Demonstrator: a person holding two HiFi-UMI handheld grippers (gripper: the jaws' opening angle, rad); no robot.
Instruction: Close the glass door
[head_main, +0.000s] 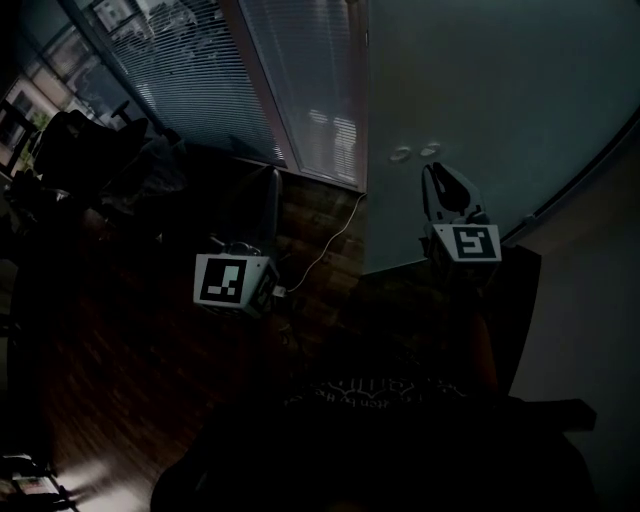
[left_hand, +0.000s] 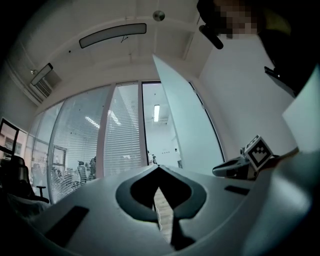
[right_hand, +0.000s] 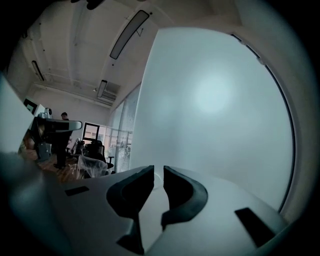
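Grey jaws of the right gripper (right_hand: 158, 170) stand slightly apart with nothing between them. They aim at the frosted door (right_hand: 215, 100) close ahead, near its two round fittings (head_main: 401, 154). The left gripper (left_hand: 159, 168) is clenched empty, tips together, facing the blinds (left_hand: 80, 145) left of the door.

My left gripper (left_hand: 159, 169) sits low on the left, pointing about level, jaw tips closed together. My right gripper (right_hand: 155, 174) reaches farther out, jaws slightly parted.
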